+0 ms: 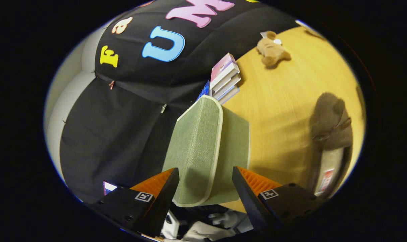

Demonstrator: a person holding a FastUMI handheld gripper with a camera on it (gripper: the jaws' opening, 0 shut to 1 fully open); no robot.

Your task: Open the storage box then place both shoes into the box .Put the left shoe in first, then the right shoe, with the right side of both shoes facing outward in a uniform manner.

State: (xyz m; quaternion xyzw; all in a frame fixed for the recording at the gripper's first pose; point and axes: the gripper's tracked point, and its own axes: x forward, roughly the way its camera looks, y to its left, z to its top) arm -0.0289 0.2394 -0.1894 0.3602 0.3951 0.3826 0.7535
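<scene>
A green fabric storage box (237,141) stands on the wooden table, against the black cloth wall. Its lid (196,144), green with a pale trim, is swung up on edge and runs from between my fingers away toward the books. My gripper (205,188) is shut on the lid's near edge, one finger on each face. Under the lid, right by the fingertips, a white shoe (203,228) with dark details shows in part. A grey-brown shoe (331,131) lies on the table, well off to the side of the box beyond my other finger.
A stack of books (225,79) leans at the wall just past the box. A small brown plush toy (272,50) lies farther out on the wooden table (284,111). Bare tabletop spreads between the box and the grey-brown shoe.
</scene>
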